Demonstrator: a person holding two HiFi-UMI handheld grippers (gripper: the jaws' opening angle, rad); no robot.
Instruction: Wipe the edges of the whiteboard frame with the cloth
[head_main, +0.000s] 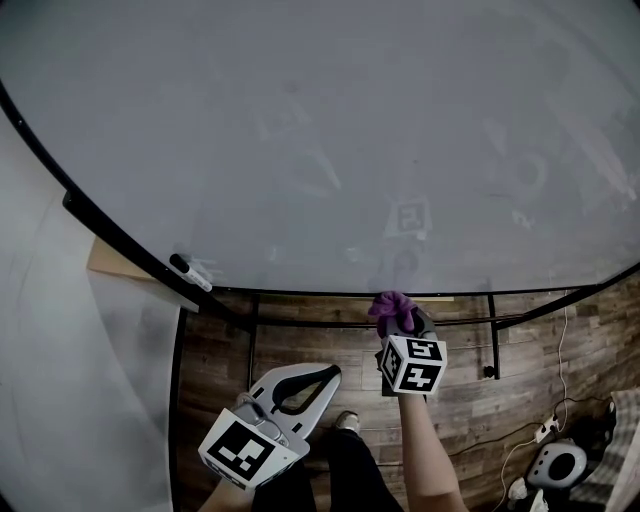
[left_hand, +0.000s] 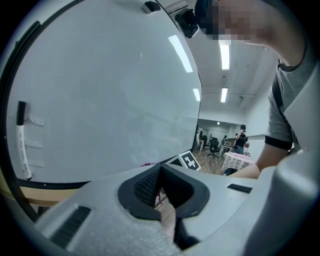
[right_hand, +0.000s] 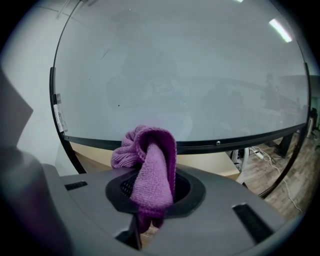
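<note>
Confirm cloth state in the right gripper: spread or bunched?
Bunched. The purple cloth is a folded wad pinched between the jaws of the right gripper, not spread.

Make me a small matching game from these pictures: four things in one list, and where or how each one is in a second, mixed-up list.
Things
1. purple cloth
2. black marker
3. left gripper
4. whiteboard frame

Places or states
A. jaws together, holding nothing
B. a dark band that runs along the board's edge
C. pinched in the right gripper, close to the bottom edge
D. lying at the board's lower left corner

Pairs: 1-C, 2-D, 3-A, 4-B
</note>
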